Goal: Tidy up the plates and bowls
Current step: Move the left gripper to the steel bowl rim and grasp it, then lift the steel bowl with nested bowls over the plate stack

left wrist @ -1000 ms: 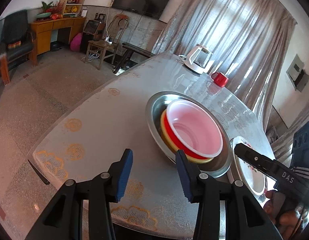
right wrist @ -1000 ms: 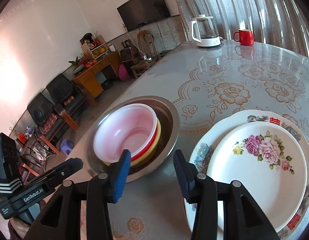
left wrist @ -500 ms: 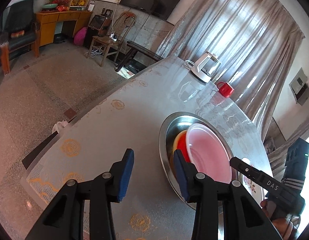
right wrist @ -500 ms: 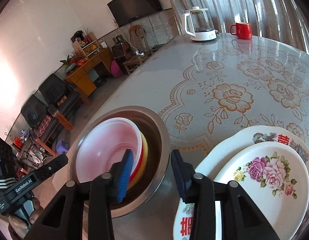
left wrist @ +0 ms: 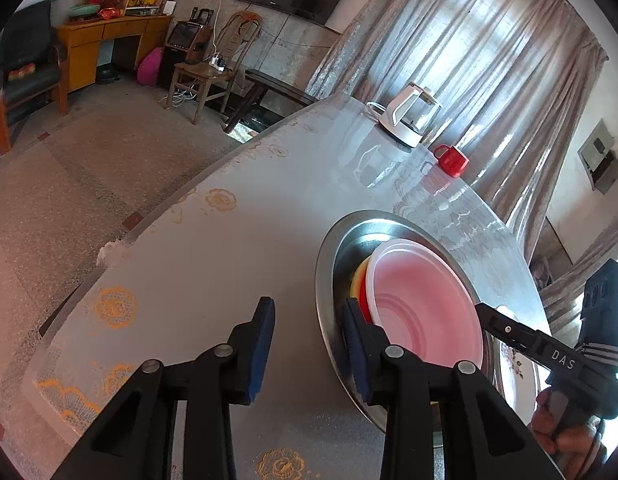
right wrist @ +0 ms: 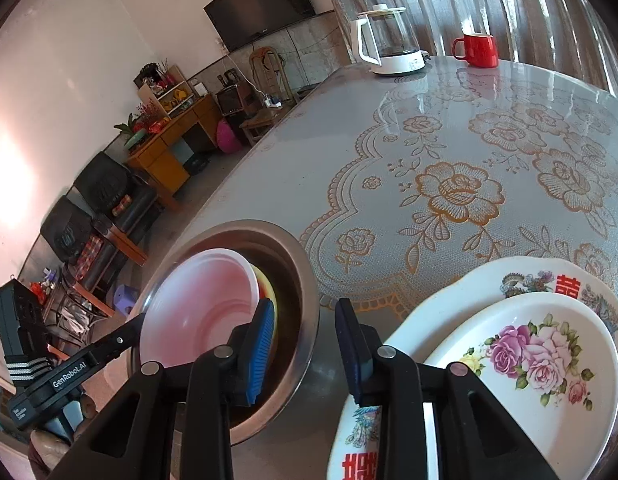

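A steel basin (left wrist: 329, 248) on the table holds a pink bowl (left wrist: 421, 312) nested on red and yellow bowls (left wrist: 359, 280). My left gripper (left wrist: 309, 344) straddles the basin's near-left rim, one pad inside and one outside. Its jaws are closing, with a gap showing on both sides of the rim. My right gripper (right wrist: 305, 344) straddles the opposite rim of the basin (right wrist: 309, 304) the same way, jaws closing, pads clear of the metal. A small floral plate (right wrist: 549, 360) lies on a larger plate (right wrist: 509, 280) just right of it.
A white kettle (right wrist: 389, 40) and a red mug (right wrist: 477, 50) stand at the far end of the table (right wrist: 469, 140). The table edge (left wrist: 181, 204) curves close on the basin's left, with floor, chairs and a wooden desk beyond.
Both grippers have moved in over the basin's rim from opposite sides, and their jaws have narrowed. The basin, bowls and plates have not shifted.
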